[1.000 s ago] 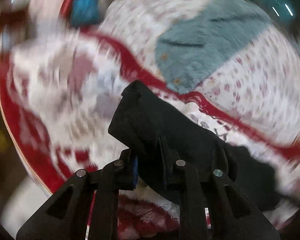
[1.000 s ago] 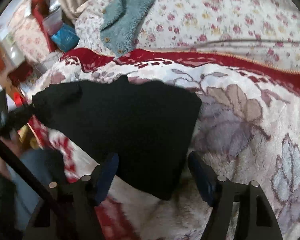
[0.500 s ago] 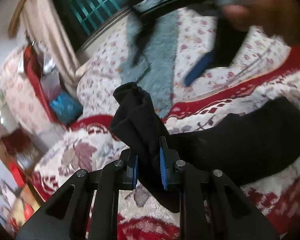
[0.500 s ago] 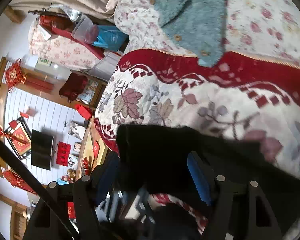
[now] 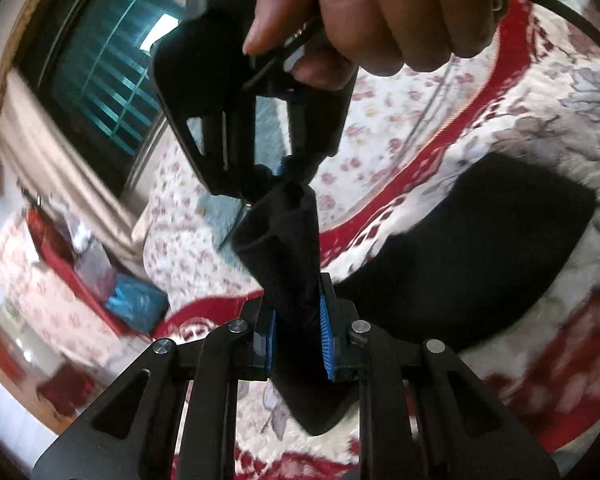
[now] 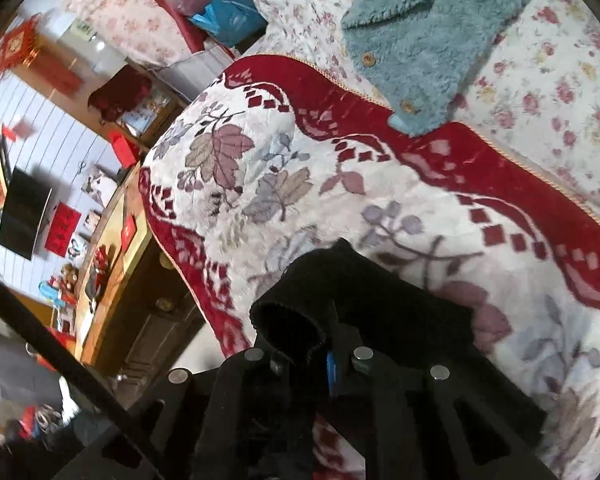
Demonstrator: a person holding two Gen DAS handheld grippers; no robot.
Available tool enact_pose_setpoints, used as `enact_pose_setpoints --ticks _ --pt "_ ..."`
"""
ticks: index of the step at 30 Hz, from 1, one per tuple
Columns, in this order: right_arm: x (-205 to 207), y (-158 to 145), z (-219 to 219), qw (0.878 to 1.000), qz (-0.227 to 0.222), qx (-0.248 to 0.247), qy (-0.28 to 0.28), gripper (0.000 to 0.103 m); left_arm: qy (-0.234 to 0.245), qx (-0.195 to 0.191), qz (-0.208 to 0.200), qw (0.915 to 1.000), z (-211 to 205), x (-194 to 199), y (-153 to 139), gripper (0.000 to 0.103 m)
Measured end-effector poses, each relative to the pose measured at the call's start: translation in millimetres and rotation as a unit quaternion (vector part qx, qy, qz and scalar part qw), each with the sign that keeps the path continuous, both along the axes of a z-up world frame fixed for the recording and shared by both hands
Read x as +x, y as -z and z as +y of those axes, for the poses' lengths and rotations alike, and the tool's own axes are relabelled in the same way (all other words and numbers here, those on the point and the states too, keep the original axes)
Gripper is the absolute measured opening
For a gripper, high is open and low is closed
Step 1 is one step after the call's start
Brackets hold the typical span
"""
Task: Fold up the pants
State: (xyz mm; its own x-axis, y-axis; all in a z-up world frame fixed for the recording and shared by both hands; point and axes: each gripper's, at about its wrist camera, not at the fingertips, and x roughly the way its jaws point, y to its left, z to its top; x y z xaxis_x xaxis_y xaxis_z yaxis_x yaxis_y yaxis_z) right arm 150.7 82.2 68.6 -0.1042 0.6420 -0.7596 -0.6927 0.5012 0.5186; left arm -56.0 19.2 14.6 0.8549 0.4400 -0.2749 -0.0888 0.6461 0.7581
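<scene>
The right gripper (image 6: 324, 354), whose jaws stood wide half a second ago, has just closed on a bunched end of the black pants (image 6: 300, 312) at the lower centre of its view. The left gripper (image 5: 296, 332) is clamped narrowly on another fold. In the left view the two pinched ends now meet mid-frame, the rest trailing right across the flowered blanket (image 5: 540, 128). Both ends seem secured for laying a fold.

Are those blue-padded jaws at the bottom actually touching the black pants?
Touching. In the left wrist view the left gripper is shut on a bunched fold of the black pants, both blue pads pressed against the cloth.
</scene>
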Motion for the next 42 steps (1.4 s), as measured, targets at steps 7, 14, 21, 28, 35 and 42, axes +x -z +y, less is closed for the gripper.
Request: enact_pose_setpoints --ticks 7,14,21,28,35,42 --pt "38 38 -94 0.995 0.074 0.022 0.066 0.011 0.051 0.051 0.050 0.9961 -83 12 18 0.015" --pt "52 85 -151 0.988 0.116 0.033 0.096 0.011 0.091 0.034 0.097 0.9906 -133 19 39 0.013" --pt "55 106 -152 0.989 0.116 0.022 0.094 0.015 0.082 -0.013 0.124 0.9889 -129 30 48 0.013" --pt "36 59 -166 0.990 0.044 0.018 0.129 0.020 0.078 -0.018 0.119 0.9896 -125 33 52 0.013" --pt "-3 1 -185 0.982 -0.088 0.019 0.168 0.021 0.076 -0.020 0.124 0.9892 -123 30 59 0.013" --pt "8 56 -172 0.991 0.038 0.079 0.104 0.042 0.068 -0.044 0.130 0.9882 -112 18 54 0.013"
